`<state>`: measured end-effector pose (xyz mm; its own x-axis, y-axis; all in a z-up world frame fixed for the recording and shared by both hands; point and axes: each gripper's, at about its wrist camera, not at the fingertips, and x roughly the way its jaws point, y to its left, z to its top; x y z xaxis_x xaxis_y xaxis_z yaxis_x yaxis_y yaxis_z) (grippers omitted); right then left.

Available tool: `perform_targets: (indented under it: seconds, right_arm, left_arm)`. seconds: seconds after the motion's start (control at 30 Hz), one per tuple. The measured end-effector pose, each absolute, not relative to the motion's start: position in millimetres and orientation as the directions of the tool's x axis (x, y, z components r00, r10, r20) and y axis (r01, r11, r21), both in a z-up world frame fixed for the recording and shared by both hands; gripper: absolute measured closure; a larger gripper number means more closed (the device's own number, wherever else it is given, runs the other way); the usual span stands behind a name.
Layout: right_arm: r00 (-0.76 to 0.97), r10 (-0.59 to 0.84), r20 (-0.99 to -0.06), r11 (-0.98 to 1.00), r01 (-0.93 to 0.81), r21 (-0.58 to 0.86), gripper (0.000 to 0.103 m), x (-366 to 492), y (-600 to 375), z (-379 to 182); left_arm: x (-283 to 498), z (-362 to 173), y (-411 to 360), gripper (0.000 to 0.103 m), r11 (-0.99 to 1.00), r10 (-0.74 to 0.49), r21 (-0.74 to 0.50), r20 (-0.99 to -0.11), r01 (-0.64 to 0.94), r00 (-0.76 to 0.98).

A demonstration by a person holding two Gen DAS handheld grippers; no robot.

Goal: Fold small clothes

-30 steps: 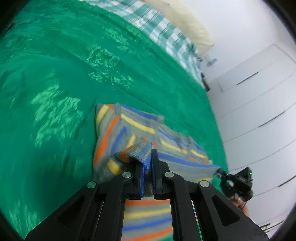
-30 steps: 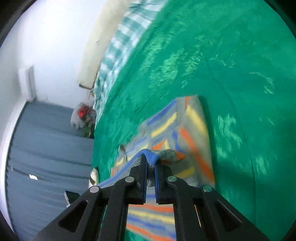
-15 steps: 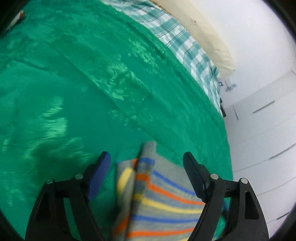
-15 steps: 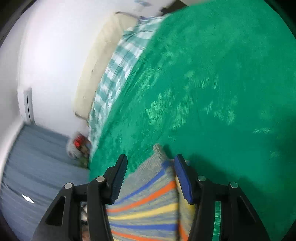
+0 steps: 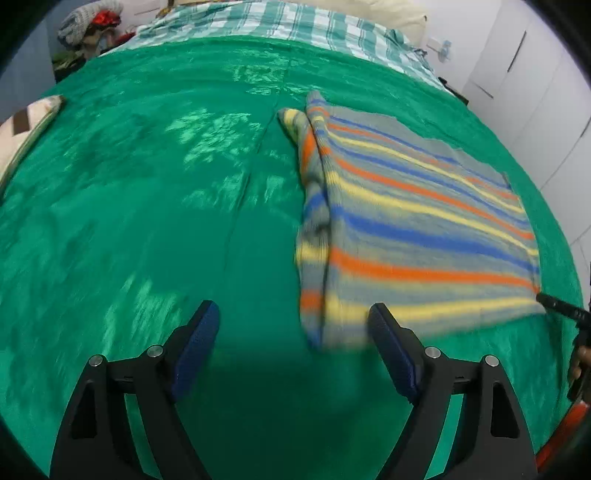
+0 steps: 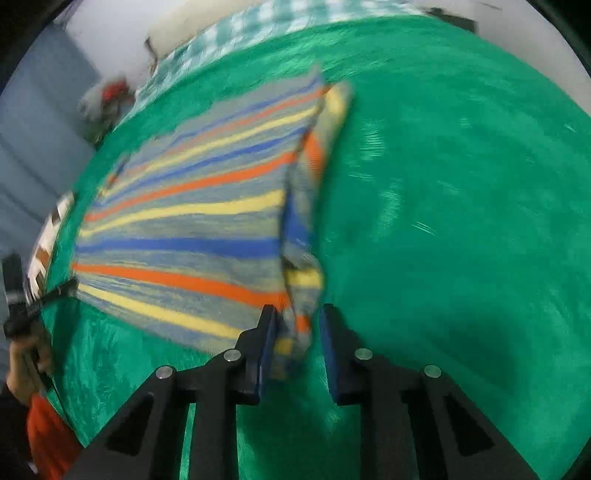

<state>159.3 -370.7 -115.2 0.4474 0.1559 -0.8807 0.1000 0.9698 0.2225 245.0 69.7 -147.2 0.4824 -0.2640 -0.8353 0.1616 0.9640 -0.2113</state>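
On the green bed (image 5: 147,206), the striped garment (image 5: 413,229) is lying folded. My left gripper (image 5: 291,347) is hovering wide open. My right gripper (image 6: 297,345) is straddling its corner, fingers (image 6: 264,347) parted.

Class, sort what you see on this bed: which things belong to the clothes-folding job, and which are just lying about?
Belongs to the job:
striped grey knitted garment with orange, yellow and blue bands
left hand-held gripper, open
right hand-held gripper, open around the garment's edge

Just lying about:
green plush blanket
green-and-white checked sheet
brown-and-white striped cushion
heap of clothes

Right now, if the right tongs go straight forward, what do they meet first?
Probably the striped garment: its folded edge already lies between the open right tongs, on the green blanket. Blur makes depth uncertain.
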Motion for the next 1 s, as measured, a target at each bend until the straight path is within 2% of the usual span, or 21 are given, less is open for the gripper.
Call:
perform_targets:
  seconds: [0.07, 0.17, 0.2, 0.23, 0.3, 0.57, 1.0]
  right_arm:
    - [0.476, 0.073, -0.876, 0.974, 0.154, 0.164, 0.074, 142.6, -370.5, -94.7]
    - [0.515, 0.016, -0.857, 0.985, 0.139, 0.102, 0.071, 126.9, -356.2, -66.7]
    - [0.525, -0.015, -0.851, 0.988, 0.139, 0.068, 0.065, 121.7, -350.3, -58.7]
    - [0.537, -0.040, -0.843, 0.990, 0.137, 0.040, 0.053, 115.9, -344.4, -51.1]
    - [0.568, -0.109, -0.816, 0.989, 0.147, -0.029, 0.042, 104.0, -334.9, -35.0]
    - [0.601, -0.204, -0.773, 0.977, 0.174, -0.123, 0.042, 103.8, -322.3, -2.0]
    - [0.598, -0.264, -0.756, 0.964, 0.185, -0.190, 0.041, 96.9, -323.6, -2.2]
  left_arm:
    - [227.8, -139.0, 76.2, 0.019, 0.957, -0.291, -0.245, -0.824, 0.158, 0.486]
    - [203.4, -132.7, 74.7, 0.018, 0.956, -0.292, -0.238, -0.815, 0.169, 0.500]
    - [194.1, -131.0, 70.3, 0.018, 0.956, -0.292, -0.233, -0.813, 0.178, 0.503]
    - [190.7, -127.4, 63.5, 0.018, 0.955, -0.293, -0.230, -0.813, 0.185, 0.504]
    - [183.3, -129.4, 50.6, 0.018, 0.951, -0.303, -0.229, -0.816, 0.207, 0.492]
    - [162.0, -136.5, 19.4, 0.018, 0.939, -0.329, -0.239, -0.831, 0.247, 0.449]
    - [147.6, -128.0, -9.2, 0.018, 0.926, -0.322, -0.175, -0.828, 0.335, 0.458]
